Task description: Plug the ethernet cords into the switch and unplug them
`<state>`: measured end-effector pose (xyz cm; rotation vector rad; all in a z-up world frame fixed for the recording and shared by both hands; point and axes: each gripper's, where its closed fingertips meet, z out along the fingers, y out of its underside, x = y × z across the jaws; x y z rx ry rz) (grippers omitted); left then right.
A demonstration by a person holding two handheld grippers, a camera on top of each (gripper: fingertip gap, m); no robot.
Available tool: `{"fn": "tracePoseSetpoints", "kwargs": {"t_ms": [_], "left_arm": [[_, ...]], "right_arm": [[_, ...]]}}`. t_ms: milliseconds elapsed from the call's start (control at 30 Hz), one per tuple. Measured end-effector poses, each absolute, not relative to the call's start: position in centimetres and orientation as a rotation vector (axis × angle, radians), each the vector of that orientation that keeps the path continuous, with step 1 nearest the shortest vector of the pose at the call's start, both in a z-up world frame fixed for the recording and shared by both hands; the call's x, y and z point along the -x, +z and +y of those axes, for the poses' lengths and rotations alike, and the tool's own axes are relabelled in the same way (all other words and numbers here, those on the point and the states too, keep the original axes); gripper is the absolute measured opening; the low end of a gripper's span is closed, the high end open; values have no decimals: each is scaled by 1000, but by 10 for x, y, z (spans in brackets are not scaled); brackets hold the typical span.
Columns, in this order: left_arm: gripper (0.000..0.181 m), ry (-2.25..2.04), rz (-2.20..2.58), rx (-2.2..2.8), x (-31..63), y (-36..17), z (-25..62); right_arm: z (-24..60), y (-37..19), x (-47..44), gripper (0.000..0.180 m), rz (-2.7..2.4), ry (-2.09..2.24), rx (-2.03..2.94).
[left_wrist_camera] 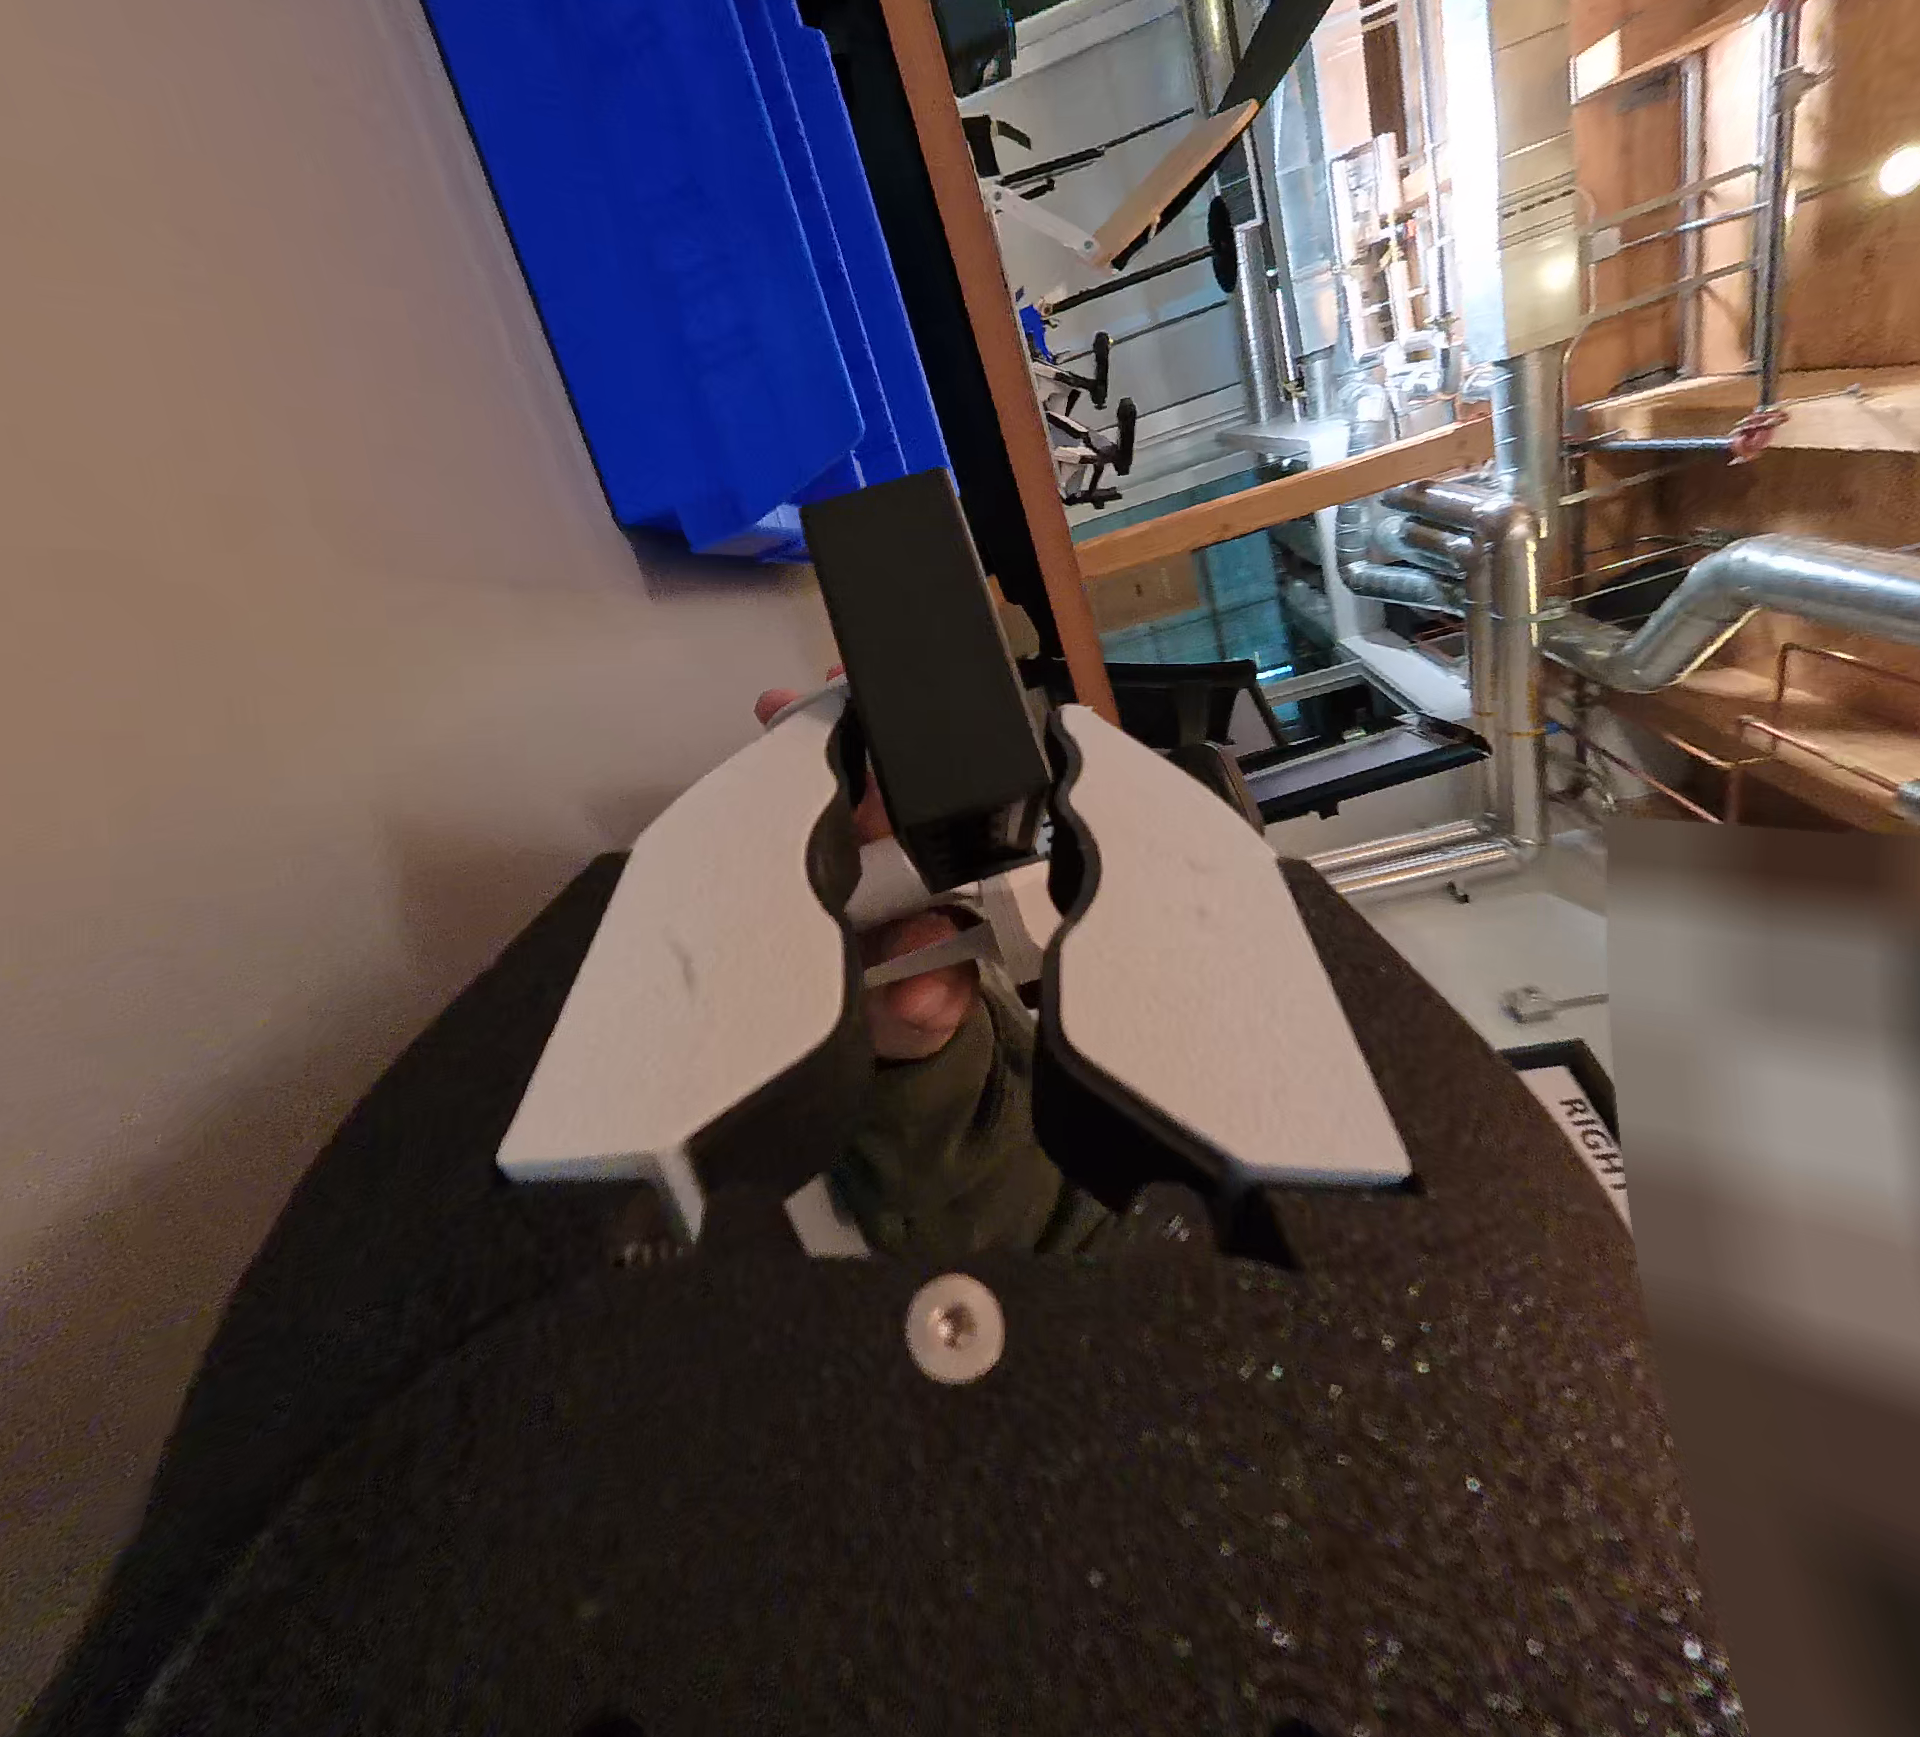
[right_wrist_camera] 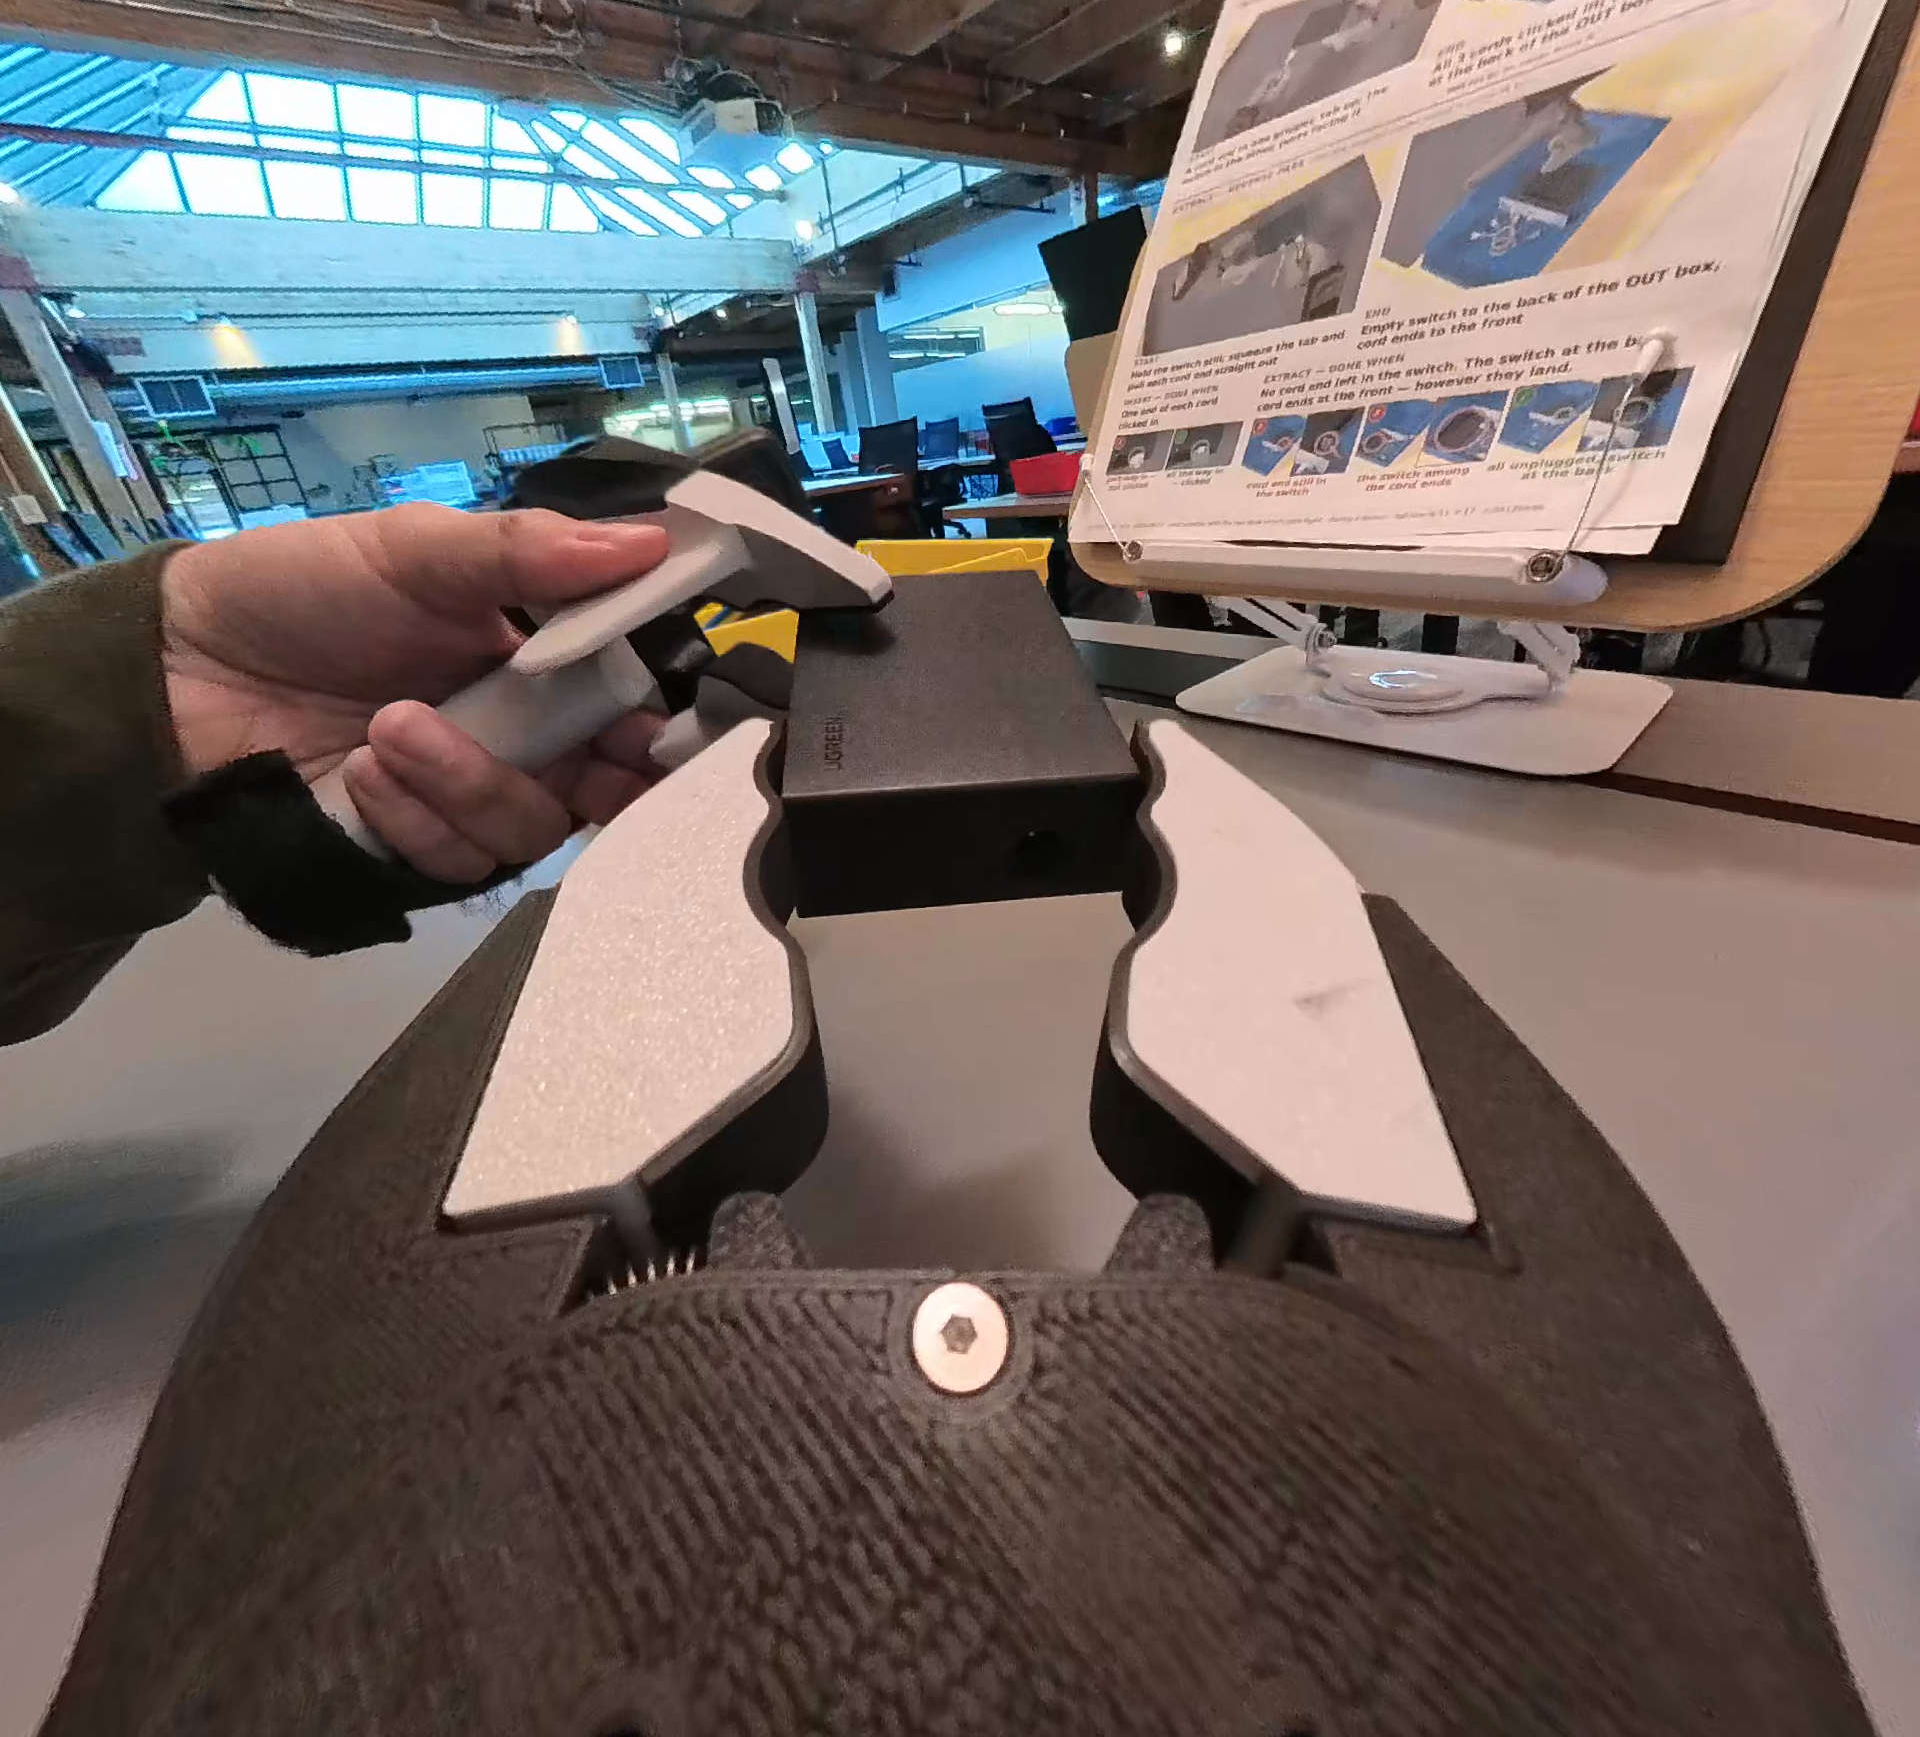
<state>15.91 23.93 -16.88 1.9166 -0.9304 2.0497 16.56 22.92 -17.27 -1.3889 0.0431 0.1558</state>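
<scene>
The black switch [right_wrist_camera: 956, 731] is held off the grey table [right_wrist_camera: 1558, 1012] between both grippers. My right gripper [right_wrist_camera: 956, 752] has a finger against each side of the switch's near end. My left gripper [left_wrist_camera: 951, 778] is shut across the thin sides of the switch [left_wrist_camera: 920, 669], whose port end faces the camera. It also shows in the right wrist view [right_wrist_camera: 831, 622], turned on its side at the switch's far end, with a hand [right_wrist_camera: 343, 648] on its handle. No ethernet cord is in view.
A blue bin [left_wrist_camera: 665, 181] stands on the table beyond the switch. A wooden stand with an instruction sheet [right_wrist_camera: 1455, 181] stands at the back right of the table. A yellow bin [right_wrist_camera: 956, 557] sits behind the switch.
</scene>
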Motion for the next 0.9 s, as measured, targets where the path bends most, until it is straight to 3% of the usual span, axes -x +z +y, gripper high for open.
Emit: {"fn": "tracePoseSetpoints", "kwargs": {"t_ms": [900], "left_arm": [[27,1966,-1012,-1945,-155,-165,237]], "right_arm": [[232,-171,-156,65,-37,57,1378]]}}
